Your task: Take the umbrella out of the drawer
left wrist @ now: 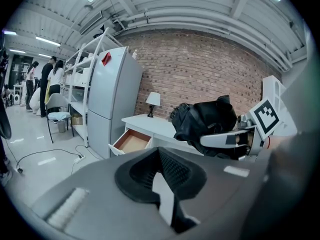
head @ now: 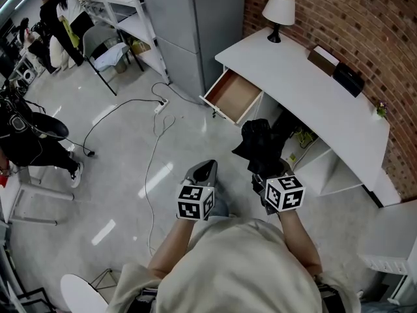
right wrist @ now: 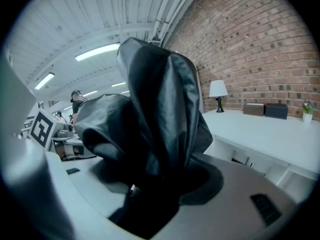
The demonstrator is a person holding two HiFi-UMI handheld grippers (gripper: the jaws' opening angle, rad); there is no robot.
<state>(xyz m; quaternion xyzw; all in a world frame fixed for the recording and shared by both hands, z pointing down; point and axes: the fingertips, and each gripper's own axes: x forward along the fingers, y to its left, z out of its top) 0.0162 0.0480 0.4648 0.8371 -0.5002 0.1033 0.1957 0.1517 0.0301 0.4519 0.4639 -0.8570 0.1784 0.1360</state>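
A folded black umbrella (head: pixel 259 143) is held up in the air by my right gripper (head: pixel 268 175), whose jaws are shut on its lower part. In the right gripper view the umbrella's (right wrist: pixel 155 114) crumpled black fabric fills the middle and hides the jaw tips. The left gripper view shows the umbrella (left wrist: pixel 205 120) at the right, clear of the desk. My left gripper (head: pixel 206 170) hangs beside it to the left, shut and with nothing in it. The wooden drawer (head: pixel 232 96) of the white desk (head: pixel 306 77) stands pulled open and looks bare inside.
On the desk stand a white lamp (head: pixel 278 12) and two dark boxes (head: pixel 335 68). A grey cabinet (head: pixel 195 25) rises left of the drawer. A cable with a power strip (head: pixel 160 106) lies on the floor. A chair (head: pixel 107 51) and people (head: pixel 55 12) are at the far left.
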